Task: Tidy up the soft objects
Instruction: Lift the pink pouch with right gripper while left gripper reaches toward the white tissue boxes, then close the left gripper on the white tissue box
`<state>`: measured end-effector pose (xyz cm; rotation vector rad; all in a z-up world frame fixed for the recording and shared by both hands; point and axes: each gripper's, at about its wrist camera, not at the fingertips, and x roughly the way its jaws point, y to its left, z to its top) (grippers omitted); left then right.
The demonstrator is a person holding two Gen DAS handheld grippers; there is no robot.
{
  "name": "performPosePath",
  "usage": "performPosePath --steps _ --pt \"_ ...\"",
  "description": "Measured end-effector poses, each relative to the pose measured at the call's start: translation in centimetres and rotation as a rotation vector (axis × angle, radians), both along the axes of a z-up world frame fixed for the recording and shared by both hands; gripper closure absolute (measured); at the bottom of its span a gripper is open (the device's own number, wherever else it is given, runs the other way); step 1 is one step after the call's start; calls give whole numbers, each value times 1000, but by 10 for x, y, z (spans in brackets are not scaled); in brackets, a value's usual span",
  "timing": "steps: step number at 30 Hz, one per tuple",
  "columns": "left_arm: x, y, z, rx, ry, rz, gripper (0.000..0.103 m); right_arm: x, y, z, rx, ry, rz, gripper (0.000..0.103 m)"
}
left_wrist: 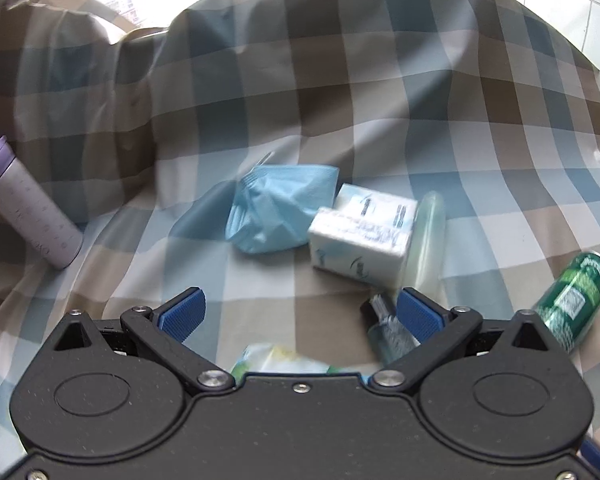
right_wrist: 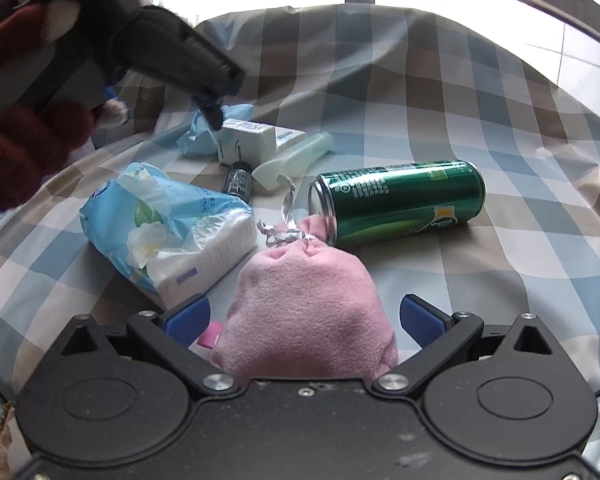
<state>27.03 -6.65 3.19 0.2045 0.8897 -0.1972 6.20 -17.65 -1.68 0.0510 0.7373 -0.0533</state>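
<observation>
Your pink fleece pouch (right_wrist: 304,304), gathered at the neck with silver ribbon (right_wrist: 286,220), sits on the checked cloth (right_wrist: 480,120) between the spread jaws of your right gripper (right_wrist: 304,320), neither blue pad pressing it. A tissue pack (right_wrist: 172,232) lies left, a green can (right_wrist: 400,204) beyond. Your left gripper (left_wrist: 300,314) is spread too, empty, near a crumpled blue face mask (left_wrist: 276,208).

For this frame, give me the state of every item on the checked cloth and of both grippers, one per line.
Left gripper: open, empty.
Right gripper: open, pads clear of the pouch between them.
Pink pouch: drawstring tied, resting on the cloth.
Green can: lying on its side.
Tissue pack: wrapper torn open.
Blue mask: crumpled.
White box: closed, tilted.
Purple-lidded bottle: capped, leaning.
</observation>
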Motion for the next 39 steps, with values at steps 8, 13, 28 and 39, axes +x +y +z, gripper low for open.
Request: performPosePath --steps 8,13,28,39 --pt "37 -44 -18 124 -15 -89 3 3 -12 -1 69 20 -38 2" --pt "51 -54 -26 127 -17 -113 3 6 -16 -1 88 29 -49 2" --pt "52 -61 -28 114 -38 -159 3 8 -15 -4 81 41 -48 2" --pt "55 -60 -34 118 -20 -158 6 10 -16 -5 84 44 -55 2"
